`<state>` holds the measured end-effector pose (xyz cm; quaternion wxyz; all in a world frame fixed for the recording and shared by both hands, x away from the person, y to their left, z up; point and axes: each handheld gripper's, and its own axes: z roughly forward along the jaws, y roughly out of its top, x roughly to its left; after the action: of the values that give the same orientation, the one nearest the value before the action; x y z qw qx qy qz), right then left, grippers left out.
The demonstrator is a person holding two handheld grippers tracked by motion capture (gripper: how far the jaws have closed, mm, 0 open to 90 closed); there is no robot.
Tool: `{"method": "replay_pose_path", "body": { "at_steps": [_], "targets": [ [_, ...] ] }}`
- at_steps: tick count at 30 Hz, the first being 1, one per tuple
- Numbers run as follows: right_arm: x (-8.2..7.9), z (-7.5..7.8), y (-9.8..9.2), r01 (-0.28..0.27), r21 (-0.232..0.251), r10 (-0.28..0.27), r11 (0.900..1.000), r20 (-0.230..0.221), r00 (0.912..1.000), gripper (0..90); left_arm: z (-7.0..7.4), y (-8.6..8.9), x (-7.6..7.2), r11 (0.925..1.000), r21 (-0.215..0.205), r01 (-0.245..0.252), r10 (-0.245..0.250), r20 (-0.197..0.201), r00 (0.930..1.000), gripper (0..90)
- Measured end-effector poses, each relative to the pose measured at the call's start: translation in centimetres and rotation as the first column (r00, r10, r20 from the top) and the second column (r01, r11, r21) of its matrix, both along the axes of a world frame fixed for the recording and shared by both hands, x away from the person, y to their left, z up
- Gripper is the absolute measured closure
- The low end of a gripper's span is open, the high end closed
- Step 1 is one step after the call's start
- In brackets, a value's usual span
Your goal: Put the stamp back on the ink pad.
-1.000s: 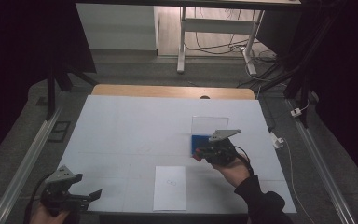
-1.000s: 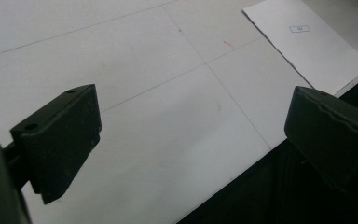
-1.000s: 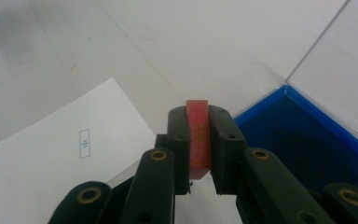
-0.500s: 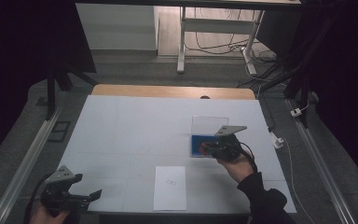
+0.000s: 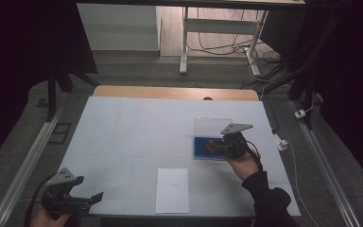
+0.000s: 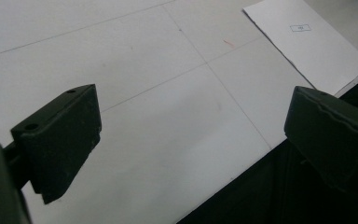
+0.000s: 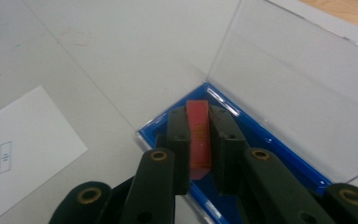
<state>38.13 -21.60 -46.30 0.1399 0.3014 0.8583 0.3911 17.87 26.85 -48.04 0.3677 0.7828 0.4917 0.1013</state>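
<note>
The right gripper (image 5: 212,145), clamping a red block (image 7: 198,135), had moved over the blue tray (image 7: 265,140), ready for placing; the left gripper (image 5: 92,198) gaped wide.

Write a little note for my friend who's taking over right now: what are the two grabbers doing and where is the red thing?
Right gripper: shut on the red piece, a thin flat piece held on edge over the blue tray of the clear box, lid standing open.
Left gripper: open, holding nothing, over the near left corner of the table.
White sheet with a small printed mark: lying flat near the front edge, untouched.
Done: red piece is gripped.
Left: I cannot tell whether it is going into the tray or coming out. Probably finish that move, then release.
</note>
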Motion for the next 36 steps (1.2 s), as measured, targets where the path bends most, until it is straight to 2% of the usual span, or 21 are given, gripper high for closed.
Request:
{"method": "replay_pose_path", "body": {
  "at_steps": [15, 24, 29, 36],
  "targets": [
    [1.7, -1.0, -0.1, 0.044, -0.032, -0.043, 0.999, 0.006, 0.999, 80.3, 0.0, 0.0, 0.0, 1.0, 0.001, 0.001, -0.001, -0.002, 1.0, 4.5],
    [2.2, -1.7, 0.3, 0.05, -0.086, -0.05, 0.995, 0.004, 0.9987, 80.3, 0.0, 0.0, 0.0, 1.0, 0.002, 0.002, -0.002, -0.002, 1.0, 4.5],
    [2.5, -2.3, 0.6, 0.06, -0.128, -0.061, 0.99, -0.004, 0.9981, 80.3, 0.0, 0.0, 0.0, 1.0, 0.002, 0.002, -0.002, -0.003, 1.0, 4.5],
    [2.6, -2.3, 0.6, 0.068, -0.117, -0.07, 0.991, -0.01, 0.9975, 80.3, 0.0, 0.0, 0.0, 1.0, 0.003, 0.001, -0.001, -0.003, 1.0, 4.6]
  ]
}}
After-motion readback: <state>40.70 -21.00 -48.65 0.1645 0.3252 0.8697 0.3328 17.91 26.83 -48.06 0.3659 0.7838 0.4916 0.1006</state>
